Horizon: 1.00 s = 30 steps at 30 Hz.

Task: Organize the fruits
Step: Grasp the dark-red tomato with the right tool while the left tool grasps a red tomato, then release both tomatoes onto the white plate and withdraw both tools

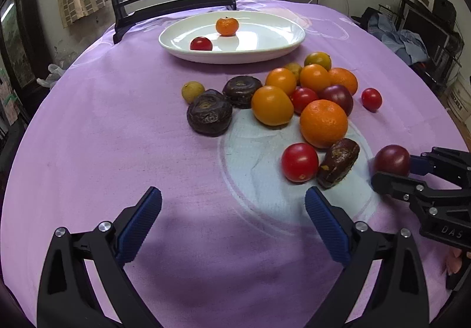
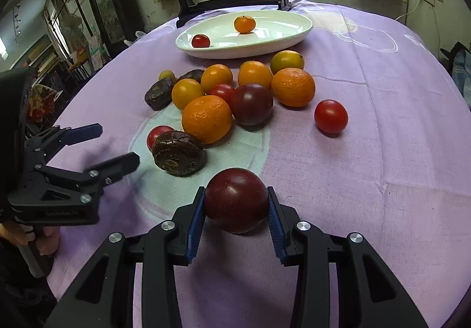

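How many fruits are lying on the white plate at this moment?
2. A small orange mandarin sits toward the far side of the white plate, and a red tomato lies near its front left rim. Nothing seems hidden there.

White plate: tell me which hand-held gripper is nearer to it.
Neither clearly. The white plate lies far across the table from both; left hand-held gripper open, right hand-held gripper gripping a dark plum.

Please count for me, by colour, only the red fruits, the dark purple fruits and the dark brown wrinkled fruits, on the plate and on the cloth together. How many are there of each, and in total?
Red fruits: 4
Dark purple fruits: 2
Dark brown wrinkled fruits: 3
Total: 9
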Tool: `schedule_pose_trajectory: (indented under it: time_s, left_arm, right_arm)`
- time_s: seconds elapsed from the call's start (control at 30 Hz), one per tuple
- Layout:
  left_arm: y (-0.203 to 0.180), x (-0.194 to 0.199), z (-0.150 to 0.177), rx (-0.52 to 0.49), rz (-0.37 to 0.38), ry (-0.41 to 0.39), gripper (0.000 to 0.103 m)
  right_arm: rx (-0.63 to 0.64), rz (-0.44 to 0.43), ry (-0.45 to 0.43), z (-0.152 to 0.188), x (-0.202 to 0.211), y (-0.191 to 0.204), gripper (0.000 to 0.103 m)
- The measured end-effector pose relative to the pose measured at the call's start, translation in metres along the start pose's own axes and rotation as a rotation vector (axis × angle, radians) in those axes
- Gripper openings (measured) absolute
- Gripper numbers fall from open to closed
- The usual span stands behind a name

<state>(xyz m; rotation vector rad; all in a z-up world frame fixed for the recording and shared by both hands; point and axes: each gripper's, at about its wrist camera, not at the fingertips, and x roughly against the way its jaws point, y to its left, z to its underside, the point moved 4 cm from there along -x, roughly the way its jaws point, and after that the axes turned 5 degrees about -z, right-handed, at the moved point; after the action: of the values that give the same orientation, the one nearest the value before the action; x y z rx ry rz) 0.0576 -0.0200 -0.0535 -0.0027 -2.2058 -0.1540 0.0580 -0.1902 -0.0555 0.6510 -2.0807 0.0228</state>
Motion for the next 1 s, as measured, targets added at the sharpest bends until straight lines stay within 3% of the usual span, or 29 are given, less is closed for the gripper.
schedule_pose_trajectory:
  time_s: [0.07, 0.23, 0.37, 0.47, 0.5, 0.83, 1.0]
  left_arm:
    - [-0.009, 0.0, -0.001, -0.037, 0.004, -0.005, 0.09]
    - [-0.027, -0.011, -0.006, -0.11, 0.035, 0.027, 0.064]
    - [-0.032, -0.017, -0.014, -0.099, 0.082, 0.031, 0.056]
    - [-0.036, -0.02, -0.019, -0.098, 0.122, 0.024, 0.038]
    - [-0.038, -0.02, -0.021, -0.096, 0.139, 0.021, 0.026]
    - [-0.022, -0.005, -0.027, -0.025, 0.15, -0.018, 0.026]
    - [-0.004, 0.017, -0.05, -0.009, 0.168, -0.07, 0.026]
  right_arm:
    - [-0.001, -0.009, -0.006, 0.002, 0.003, 0.0, 0.04]
    - [0.006, -0.028, -0.02, 0.004, 0.008, 0.001, 0.04]
    - [0.001, -0.034, -0.023, 0.007, 0.012, 0.0, 0.04]
    - [-0.006, -0.035, -0.024, 0.009, 0.014, -0.002, 0.04]
    - [-0.007, -0.034, -0.025, 0.009, 0.015, -0.002, 0.04]
    - [-0.006, -0.029, -0.049, 0.004, 0.028, 0.001, 0.04]
    - [0.036, -0.021, -0.094, -0.028, 0.039, 0.006, 0.04]
